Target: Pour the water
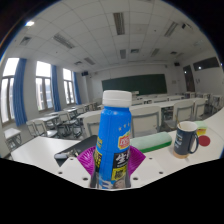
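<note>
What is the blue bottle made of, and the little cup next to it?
The bottle looks like plastic: a glossy printed blue label and a white screw cap. It stands between the gripper fingers. The cup beyond, on the white table, seems ceramic or coated paper; its smooth white-and-dark wall leaves that open.

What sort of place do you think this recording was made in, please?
Most likely a classroom: a dark chalkboard on the far wall, rows of desks, and tall windows. The gripper holds a blue bottle.

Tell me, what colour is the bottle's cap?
White cap on the blue plastic bottle, clearest in the gripper view.
</note>
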